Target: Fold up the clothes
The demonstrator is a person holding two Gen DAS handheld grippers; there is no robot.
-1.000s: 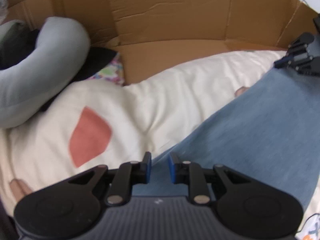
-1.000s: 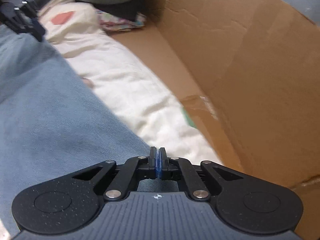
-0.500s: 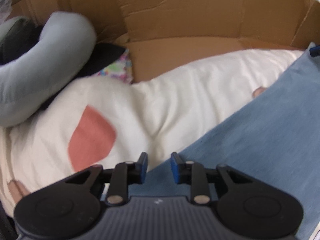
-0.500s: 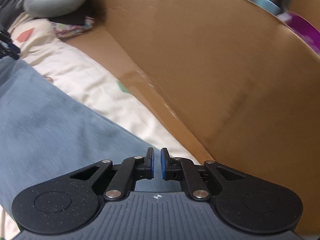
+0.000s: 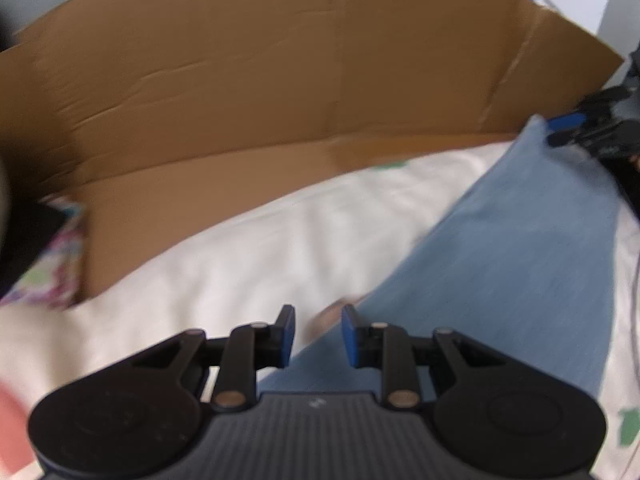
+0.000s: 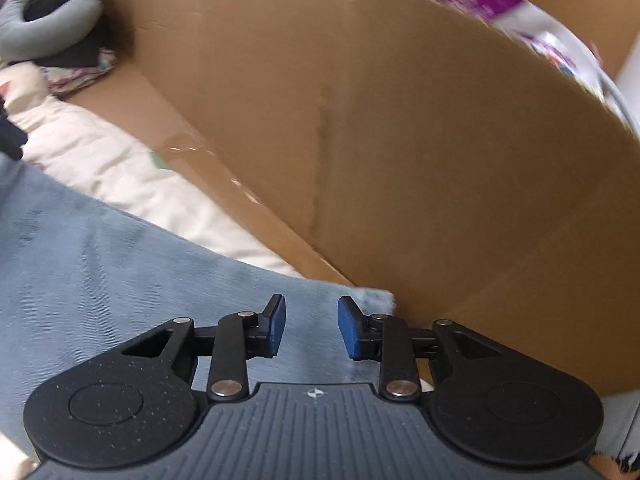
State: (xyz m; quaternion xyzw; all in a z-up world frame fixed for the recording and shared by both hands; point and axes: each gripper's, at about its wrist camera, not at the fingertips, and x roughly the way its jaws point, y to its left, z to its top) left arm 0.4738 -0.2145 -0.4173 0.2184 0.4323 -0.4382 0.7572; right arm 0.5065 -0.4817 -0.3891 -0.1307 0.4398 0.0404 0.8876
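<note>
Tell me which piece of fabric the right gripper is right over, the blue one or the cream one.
The blue cloth. It lies directly under the open right gripper, its corner by the fingers, while the cream quilt only shows farther off, beside the cardboard wall.

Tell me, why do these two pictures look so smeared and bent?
Left wrist view: heavy motion blur on the cardboard wall and cream bedding, while the left gripper stays sharp. Right wrist view: milder blur, with glare on tape; the blue garment shows weave. In both, the fisheye curves straight edges.
</note>
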